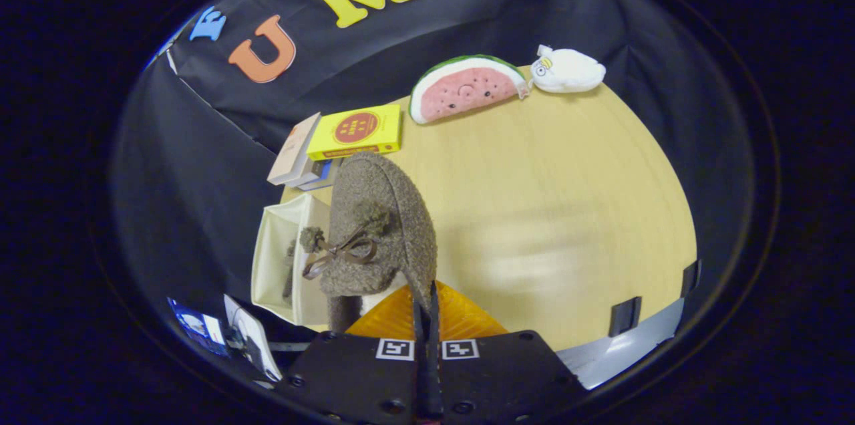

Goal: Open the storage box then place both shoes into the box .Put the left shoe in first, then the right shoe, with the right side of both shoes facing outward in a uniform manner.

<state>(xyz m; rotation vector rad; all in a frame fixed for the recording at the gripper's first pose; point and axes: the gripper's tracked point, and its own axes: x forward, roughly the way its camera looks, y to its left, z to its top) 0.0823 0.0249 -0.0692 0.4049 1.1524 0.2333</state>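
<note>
Above the table [534, 164], gripper [427, 308] clenched on a fuzzy brown shoe [377, 224], storage box [280, 264] alongside.

One fuzzy brown shoe [381, 224], one pale storage box [277, 258], two plush toys, one watermelon [464, 87] and one white [568, 69], and perhaps three stacked books [334, 144] are sitting on one table [548, 198].

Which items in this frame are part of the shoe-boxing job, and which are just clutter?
Job items:
- brown fuzzy shoe, pinched by the gripper, both fingers closed on its edge
- cream storage box, open, beside the shoe, something dark inside

Lying about:
- watermelon plush
- white plush toy
- yellow book on a small stack
- wooden table
</note>
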